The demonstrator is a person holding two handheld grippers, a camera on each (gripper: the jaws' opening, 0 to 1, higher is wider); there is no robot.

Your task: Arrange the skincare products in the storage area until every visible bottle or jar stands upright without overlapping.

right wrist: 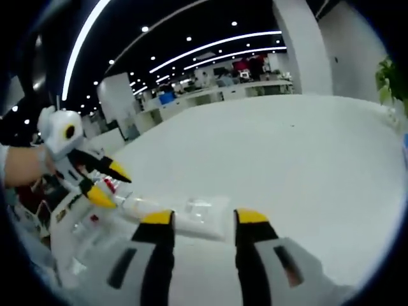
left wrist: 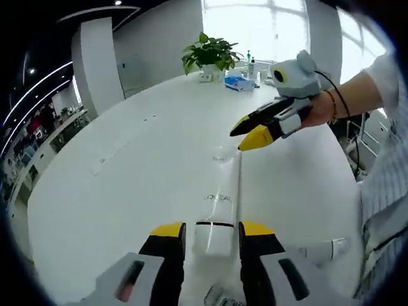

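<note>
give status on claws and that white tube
Left claw open astride lying L'Oreal tube. Right claw open at its far end. Table otherwise unobstructed.

We can only make out "L'OREAL" printed faintly across the white tube (left wrist: 220,204) (letters pretty washed out); nothing else here is readable to us.

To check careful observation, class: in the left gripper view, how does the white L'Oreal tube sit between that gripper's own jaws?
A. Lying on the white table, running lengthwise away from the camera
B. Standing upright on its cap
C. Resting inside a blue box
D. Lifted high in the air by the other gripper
A: the white tube lies flat on the white table, stretching from between the left gripper jaws toward the right gripper.
</note>
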